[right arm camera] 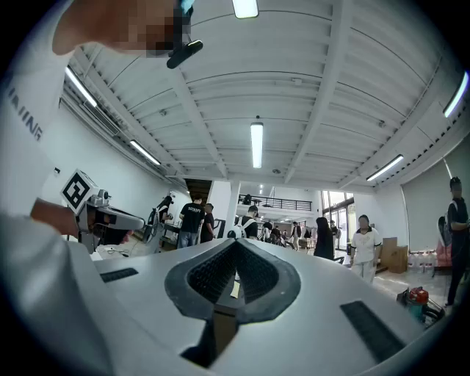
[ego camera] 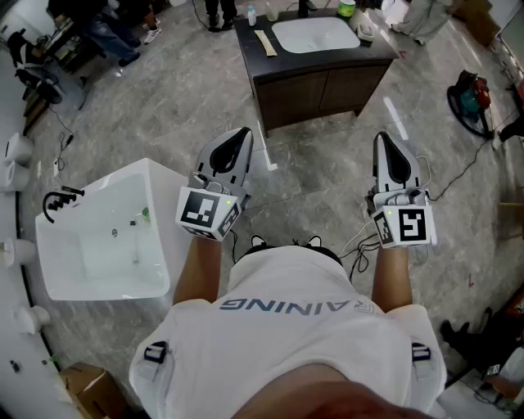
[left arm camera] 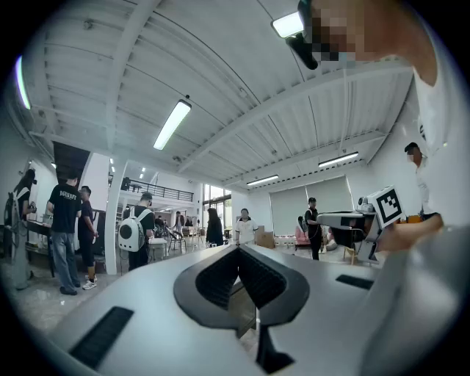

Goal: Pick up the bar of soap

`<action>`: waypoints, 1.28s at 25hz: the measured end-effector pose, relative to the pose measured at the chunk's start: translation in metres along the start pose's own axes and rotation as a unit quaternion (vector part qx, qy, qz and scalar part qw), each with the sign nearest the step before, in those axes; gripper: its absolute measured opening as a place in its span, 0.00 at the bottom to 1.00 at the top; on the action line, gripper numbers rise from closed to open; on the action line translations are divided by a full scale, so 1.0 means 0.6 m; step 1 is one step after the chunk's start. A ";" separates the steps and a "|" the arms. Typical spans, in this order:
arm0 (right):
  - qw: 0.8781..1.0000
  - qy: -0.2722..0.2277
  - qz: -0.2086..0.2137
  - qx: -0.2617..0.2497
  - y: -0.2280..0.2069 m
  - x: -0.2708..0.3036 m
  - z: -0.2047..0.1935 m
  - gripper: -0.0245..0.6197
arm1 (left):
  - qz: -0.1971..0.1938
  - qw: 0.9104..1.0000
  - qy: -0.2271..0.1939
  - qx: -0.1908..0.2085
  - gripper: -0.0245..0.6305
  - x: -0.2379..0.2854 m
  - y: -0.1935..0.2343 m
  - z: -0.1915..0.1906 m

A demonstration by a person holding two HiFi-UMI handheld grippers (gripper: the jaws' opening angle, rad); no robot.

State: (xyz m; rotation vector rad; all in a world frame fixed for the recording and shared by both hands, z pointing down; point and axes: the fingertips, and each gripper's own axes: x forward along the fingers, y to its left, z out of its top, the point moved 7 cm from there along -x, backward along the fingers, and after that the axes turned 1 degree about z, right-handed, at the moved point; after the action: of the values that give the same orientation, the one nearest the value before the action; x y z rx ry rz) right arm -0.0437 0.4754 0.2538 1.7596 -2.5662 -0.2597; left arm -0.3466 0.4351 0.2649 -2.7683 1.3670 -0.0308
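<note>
Both grippers are held up in front of the person's chest, above the floor, with their jaws closed tip to tip and nothing between them. In the head view the left gripper (ego camera: 238, 135) is left of centre and the right gripper (ego camera: 386, 141) is at the right. Each gripper view looks out over its own closed jaws, the left gripper (left arm camera: 239, 251) and the right gripper (right arm camera: 236, 244), into the hall and up at the ceiling. Far ahead stands a dark vanity cabinet (ego camera: 315, 86) with a white basin (ego camera: 315, 34). A flat tan bar-like piece (ego camera: 264, 42) lies on its counter, left of the basin.
A white floor-standing tub (ego camera: 151, 245) with a black faucet (ego camera: 59, 200) is at the left. On the vanity are a small bottle (ego camera: 251, 15) and a green item (ego camera: 346, 7). Cables and a red-black tool (ego camera: 468, 96) lie on the floor at the right. Several people stand around the hall.
</note>
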 end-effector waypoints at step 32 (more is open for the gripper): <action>0.999 0.019 0.018 0.043 -0.191 -0.055 -0.085 0.05 | 0.001 1.000 0.027 -0.015 0.04 0.154 -0.152 -0.029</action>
State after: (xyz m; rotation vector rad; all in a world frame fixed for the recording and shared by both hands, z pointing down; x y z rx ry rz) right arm 0.0795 0.4592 0.2900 1.7246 -2.6173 -0.1166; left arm -0.2186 0.4164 0.2870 -2.8106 1.3930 -0.0859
